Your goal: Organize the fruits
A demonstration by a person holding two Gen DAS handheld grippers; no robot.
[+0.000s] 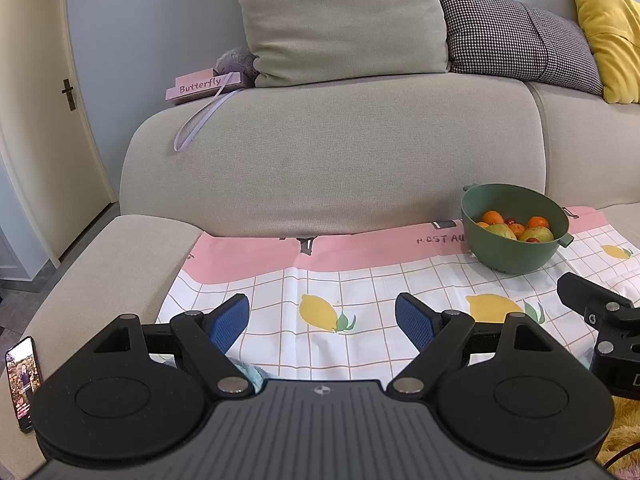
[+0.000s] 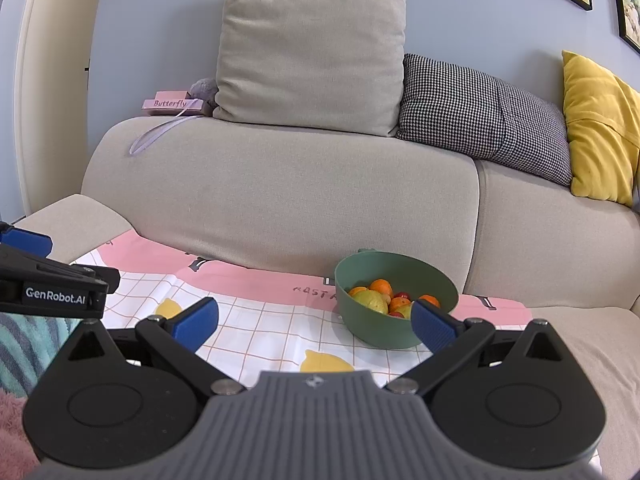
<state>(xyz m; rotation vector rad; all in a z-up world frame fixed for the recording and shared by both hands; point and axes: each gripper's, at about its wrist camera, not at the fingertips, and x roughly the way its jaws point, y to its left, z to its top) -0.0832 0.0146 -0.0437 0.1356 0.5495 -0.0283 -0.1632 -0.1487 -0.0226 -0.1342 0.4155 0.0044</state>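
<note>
Beige sofa (image 1: pixel 332 152) is filling both my views, its seat spread with a checked cloth (image 1: pixel 360 280) carrying a pink band and printed lemons. Starting at the far left, I am seeing a cream door (image 1: pixel 48 120) standing beside the blue-grey wall, and a phone (image 1: pixel 23 382) with a lit screen lying on the sofa's armrest. On top of the backrest a pink box (image 1: pixel 200 88) lettered "Butterfly" is sitting with a lilac ribbon trailing down the front, and just beside it a beige cushion (image 1: pixel 340 20) is leaning against the wall. Further right a houndstooth cushion (image 1: pixel 516 36) is resting next to it, then a yellow cushion (image 1: pixel 608 36) at the edge.

My left tongs (image 1: pixel 322 322) are hovering low over the cloth with their blue pads spread wide apart and nothing between them. My right tongs (image 2: pixel 314 322) are likewise gaping, holding nothing, and pointing toward the green bowl (image 2: pixel 360 320). That bowl is sitting on the cloth close to the backrest, on the right part of the pink band, and the fruits (image 2: pixel 384 298) are piled inside it: oranges, yellow-green pieces and small red ones. From the right wrist view, one blue pad is overlapping the bowl's near rim, though I cannot tell whether it is touching
</note>
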